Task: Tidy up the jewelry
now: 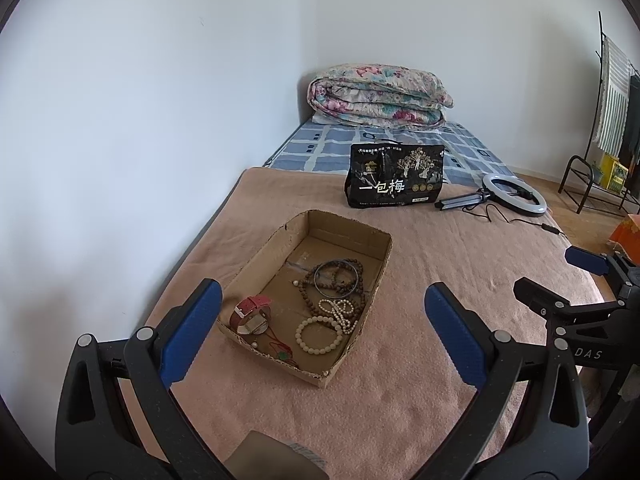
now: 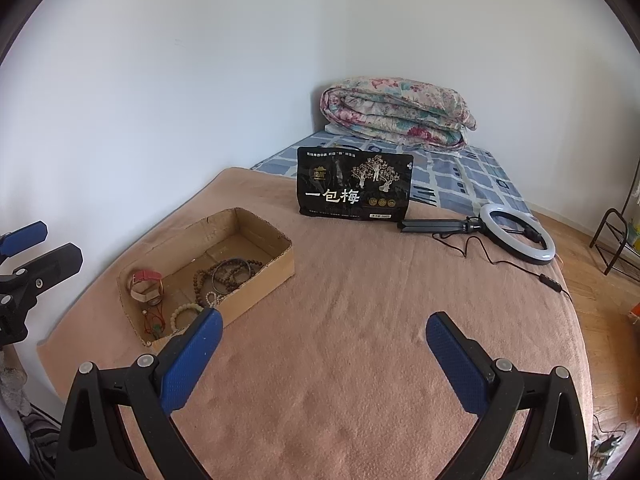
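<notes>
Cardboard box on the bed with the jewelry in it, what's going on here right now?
Nothing is being handled yet. A person holds two tools above the pink blanket: the left tool and the right tool, both open and empty. The cardboard box holds a red-strapped watch, a brown bead strand, a dark bangle, a cream bead bracelet and a red cord piece. A black pouch and a ring light lie farther back.

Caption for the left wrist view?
Open left gripper above a cardboard box holding watch and bead bracelets.
</notes>
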Demonstrator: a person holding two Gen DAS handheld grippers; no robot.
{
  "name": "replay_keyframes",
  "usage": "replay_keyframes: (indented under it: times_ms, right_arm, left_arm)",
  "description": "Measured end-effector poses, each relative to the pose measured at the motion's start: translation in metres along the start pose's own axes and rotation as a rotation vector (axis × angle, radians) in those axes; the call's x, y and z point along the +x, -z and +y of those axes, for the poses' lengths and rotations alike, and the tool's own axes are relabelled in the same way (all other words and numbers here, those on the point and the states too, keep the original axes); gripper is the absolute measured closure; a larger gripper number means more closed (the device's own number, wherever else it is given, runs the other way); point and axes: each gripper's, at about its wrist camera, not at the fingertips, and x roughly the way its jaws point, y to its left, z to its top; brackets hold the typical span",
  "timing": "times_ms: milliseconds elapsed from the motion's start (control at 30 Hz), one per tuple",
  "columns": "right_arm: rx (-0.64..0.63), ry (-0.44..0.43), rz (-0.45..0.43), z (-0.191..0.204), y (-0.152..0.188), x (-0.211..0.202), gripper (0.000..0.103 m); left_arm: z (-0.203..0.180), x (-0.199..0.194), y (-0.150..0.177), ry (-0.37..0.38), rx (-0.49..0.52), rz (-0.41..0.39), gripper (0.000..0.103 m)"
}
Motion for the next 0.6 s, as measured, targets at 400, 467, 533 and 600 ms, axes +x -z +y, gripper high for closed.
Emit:
replay_keyframes:
  times_ms: [400,467,533,600]
  right_arm:
    - [-0.007,-0.001,0.002,0.0011,0.0001,0.0002,0.0]
    - [-0.006,-0.001,0.004,0.0004,-0.0001,0.0005,0.0]
    - [-0.005,-0.001,0.004,-0.0001,0.0,0.0004,0.0]
    - [-0.003,0.0,0.004,-0.0004,0.0001,0.0007,0.0]
  left_arm:
    - [-0.0003,-0.0002,-0.0005,-0.002,0.001,-0.011,0.0]
    - [-0.0005,0.0001,-0.0007,-0.003,0.002,-0.01,0.0]
    - [-0.0005,-0.0003,-0.0005,-0.002,-0.001,-0.013,0.0]
    - [-0.0006,-0.0002,-0.0003,-0.002,0.0,-0.012,0.0]
